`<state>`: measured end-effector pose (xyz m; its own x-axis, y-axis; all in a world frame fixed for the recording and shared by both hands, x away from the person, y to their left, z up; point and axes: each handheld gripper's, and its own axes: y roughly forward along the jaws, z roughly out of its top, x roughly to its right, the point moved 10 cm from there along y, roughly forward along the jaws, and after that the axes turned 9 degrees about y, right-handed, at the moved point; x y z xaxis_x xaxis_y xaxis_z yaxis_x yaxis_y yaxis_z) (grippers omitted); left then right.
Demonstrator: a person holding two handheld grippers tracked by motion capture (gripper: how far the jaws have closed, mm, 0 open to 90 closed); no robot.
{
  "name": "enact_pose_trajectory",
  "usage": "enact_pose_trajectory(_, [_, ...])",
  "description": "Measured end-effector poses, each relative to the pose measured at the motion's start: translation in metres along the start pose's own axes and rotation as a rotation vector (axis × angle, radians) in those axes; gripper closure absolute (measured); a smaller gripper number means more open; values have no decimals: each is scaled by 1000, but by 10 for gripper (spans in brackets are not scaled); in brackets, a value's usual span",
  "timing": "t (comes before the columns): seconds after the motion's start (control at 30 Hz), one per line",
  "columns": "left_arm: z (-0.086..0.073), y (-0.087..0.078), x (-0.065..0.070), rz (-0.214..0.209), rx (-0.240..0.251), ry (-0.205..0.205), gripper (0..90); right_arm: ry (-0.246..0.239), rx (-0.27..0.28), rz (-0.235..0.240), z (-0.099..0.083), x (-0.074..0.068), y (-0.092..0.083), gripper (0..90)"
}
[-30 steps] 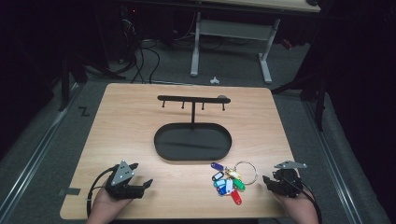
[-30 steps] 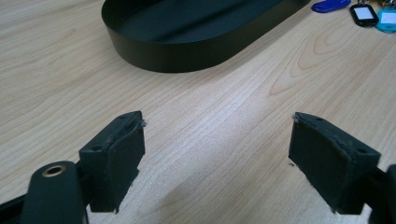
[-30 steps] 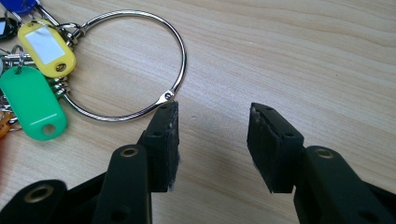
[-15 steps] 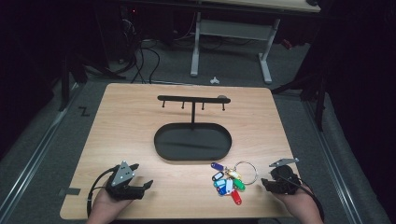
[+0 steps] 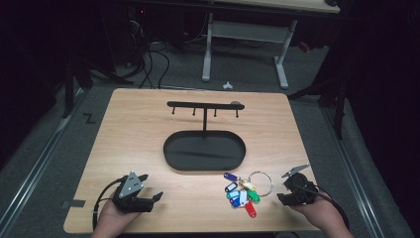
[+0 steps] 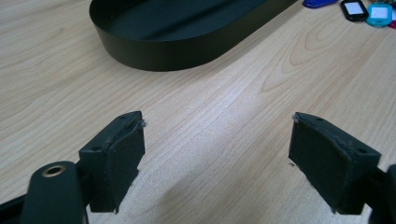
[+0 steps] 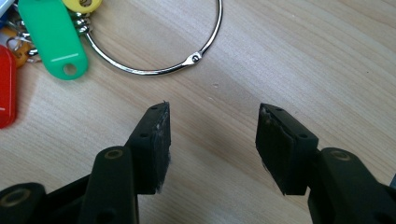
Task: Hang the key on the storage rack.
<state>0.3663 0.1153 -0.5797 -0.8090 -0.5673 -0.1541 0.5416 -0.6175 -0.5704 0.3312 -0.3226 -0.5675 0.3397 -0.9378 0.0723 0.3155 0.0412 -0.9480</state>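
I see the table, pale wood, with everything sitting toward its near half. At its centre stands the rack: a black bar on a short post, its long axis running left to right across the table, small pegs hanging under it. The post rises from the tray, a black oval whose long axis also runs left to right; in my left gripper view its near wall curves across the top.

The key bunch lies flat on the wood just in front of the tray's right end. Its steel ring points right, toward my right hand, and the coloured tags fan out to the left and toward me. In the right gripper view the ring lies just ahead of the jaws, with a green tag at its left.

My left gripper rests at the near left corner, jaws spread wide with nothing between them. My right gripper sits just right of the ring, jaws parted, holding nothing, apart from the ring.
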Motion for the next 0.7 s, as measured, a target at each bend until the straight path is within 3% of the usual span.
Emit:
enact_pose_trajectory(0.23, [0,1,2,-3,-4,2,190,-84,-36,-5,4,-8,-1,454])
enact_pose_trajectory(0.27, [0,1,2,-3,-5,4,189,-114,-48,-5,6,-10,-1,450])
enact_pose_trajectory(0.43, [-1,1,2,-4,-3,-4,190,-145,-80,10,8,-16,-1,467])
enact_pose_trajectory(0.47, [-1,0,3,-8,-4,-5,189,-193,-85,11,9,-19,-2,471])
enact_pose_trajectory(0.7, [0,-1,3,-7,8,-9,188,-234,-108,13,16,-25,-10,457])
